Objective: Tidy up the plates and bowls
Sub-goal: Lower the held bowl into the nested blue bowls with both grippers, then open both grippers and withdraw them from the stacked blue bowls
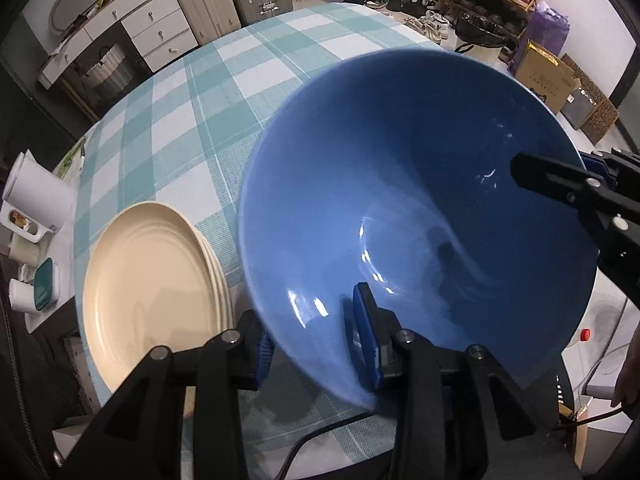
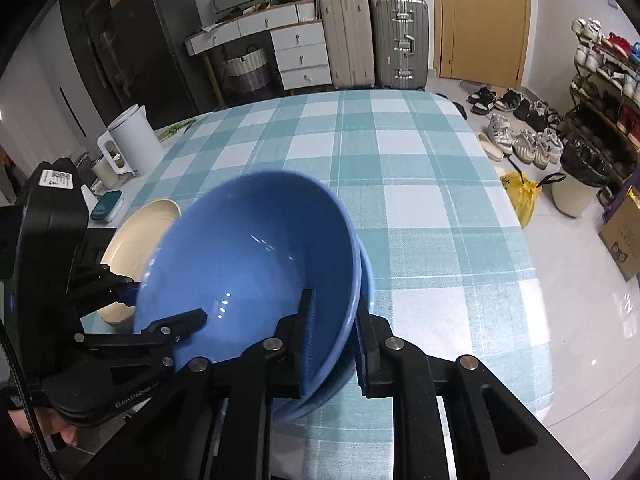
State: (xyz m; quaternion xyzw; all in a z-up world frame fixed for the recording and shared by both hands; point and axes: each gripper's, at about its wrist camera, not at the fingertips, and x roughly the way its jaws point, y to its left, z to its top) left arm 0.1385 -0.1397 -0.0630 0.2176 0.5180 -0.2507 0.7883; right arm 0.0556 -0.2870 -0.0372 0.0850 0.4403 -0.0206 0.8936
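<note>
A large blue bowl (image 1: 420,200) is held tilted over the checked table; in the right wrist view (image 2: 248,272) it sits nested in a second blue bowl (image 2: 366,276) beneath it. My left gripper (image 1: 312,344) is shut on the near rim of the bowl. My right gripper (image 2: 334,344) is shut on the rims at the opposite side, and its finger shows in the left wrist view (image 1: 560,180). A stack of cream plates (image 1: 152,280) lies on the table left of the bowls, also in the right wrist view (image 2: 140,236).
The table has a teal and white checked cloth (image 2: 400,152). A white kettle (image 2: 128,140) and small containers (image 2: 106,206) stand at its left edge. Suitcases (image 2: 376,36), a drawer unit, shoes and a bin stand on the floor beyond.
</note>
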